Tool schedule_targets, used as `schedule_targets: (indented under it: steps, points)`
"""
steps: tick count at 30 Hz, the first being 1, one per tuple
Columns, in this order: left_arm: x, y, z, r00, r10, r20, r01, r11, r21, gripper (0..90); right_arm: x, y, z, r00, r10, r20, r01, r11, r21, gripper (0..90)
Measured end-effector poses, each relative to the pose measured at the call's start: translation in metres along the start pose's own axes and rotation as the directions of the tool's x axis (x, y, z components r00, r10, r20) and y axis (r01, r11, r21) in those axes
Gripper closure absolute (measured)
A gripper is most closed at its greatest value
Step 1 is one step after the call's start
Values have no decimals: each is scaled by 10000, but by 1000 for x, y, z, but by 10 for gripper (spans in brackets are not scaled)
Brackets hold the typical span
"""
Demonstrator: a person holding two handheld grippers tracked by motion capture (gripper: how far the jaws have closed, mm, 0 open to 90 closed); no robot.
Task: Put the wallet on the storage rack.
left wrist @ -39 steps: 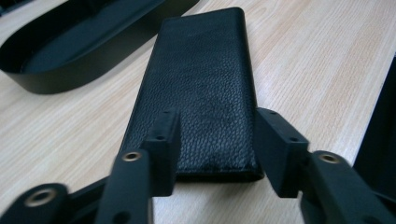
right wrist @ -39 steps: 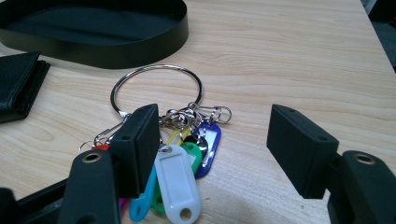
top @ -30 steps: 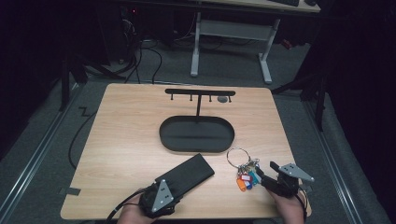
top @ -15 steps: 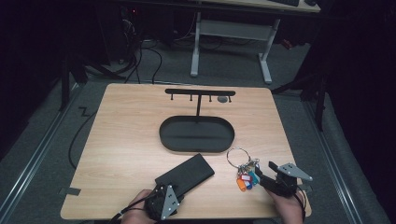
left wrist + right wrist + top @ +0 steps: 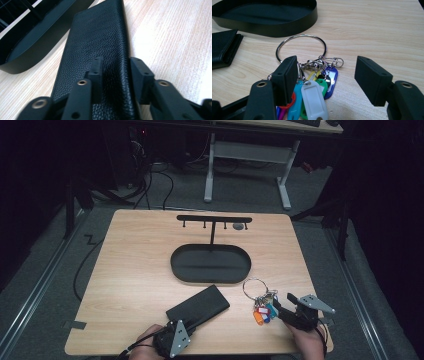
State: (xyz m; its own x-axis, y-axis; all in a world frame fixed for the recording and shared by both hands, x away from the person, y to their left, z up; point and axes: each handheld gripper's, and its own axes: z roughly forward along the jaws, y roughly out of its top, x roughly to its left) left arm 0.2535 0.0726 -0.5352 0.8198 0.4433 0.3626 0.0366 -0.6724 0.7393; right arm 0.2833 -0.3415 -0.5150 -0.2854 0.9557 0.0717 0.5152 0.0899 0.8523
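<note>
A black leather wallet (image 5: 200, 306) lies on the wooden table (image 5: 125, 270), in front of an oval black tray (image 5: 175, 265). My left gripper (image 5: 182, 326) is at the wallet's near end. In the left gripper view its jaws (image 5: 117, 67) stand close together, pinching the wallet (image 5: 100, 37) along one long edge. A bunch of keys with coloured tags (image 5: 263, 310) on a large steel ring (image 5: 255, 287) lies at the front right. My right gripper (image 5: 282, 301) stands open just behind it. In the right gripper view the tags (image 5: 314, 97) lie between the wide-apart jaws, and the left jaw touches them.
A black T-shaped hook rack (image 5: 214, 219) rises from the back of the tray, with a small grey piece (image 5: 239, 226) hanging at its right end. Both hands rest at the table's near edge. The tray wall (image 5: 274, 30) lies just beyond the key ring (image 5: 299, 35).
My left gripper has drawn back toward the near edge, from over the wallet to its near end. The wallet, the keys and the right gripper have hardly moved.
</note>
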Motion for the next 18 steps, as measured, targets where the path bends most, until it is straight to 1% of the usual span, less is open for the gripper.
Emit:
schedule_targets:
  steps: [3,7,8,9,11,12,13,14,18]
  points:
    - [0,0,-1,10000,-31,-18,31,10000,-50,707,-1,0,0,10000,56,-30,-56,10000,-11,357]
    - [0,0,-2,9999,-113,-42,112,9999,-108,729,-1,0,0,10000,74,-31,-75,10000,-20,357]
    - [0,0,-3,9999,-115,-82,114,9998,-151,755,-1,0,-1,9999,102,-36,-102,9999,-24,357]
    - [0,0,-3,9998,-153,-104,151,9997,-166,755,-1,0,-1,9999,102,-36,-102,9999,-24,357]
    - [1,1,-6,9995,-296,-146,291,9990,-346,778,-1,0,-1,9999,124,-35,-124,9999,-39,358]
    - [1,1,-6,9995,-296,-146,291,9990,-346,785,-1,0,-1,9999,124,-35,-124,9999,-39,358]
    - [4,2,-8,9981,-603,-91,597,9968,-533,791,-2,0,-1,9999,111,-32,-111,9999,-50,358]
    - [6,2,-10,9973,-735,-57,730,9955,-612,793,-2,0,-1,9999,122,-33,-122,9999,-56,358]
    - [10,3,-14,9949,-1006,-38,999,9916,-816,798,-3,0,-1,9999,103,-29,-104,9999,-69,358]
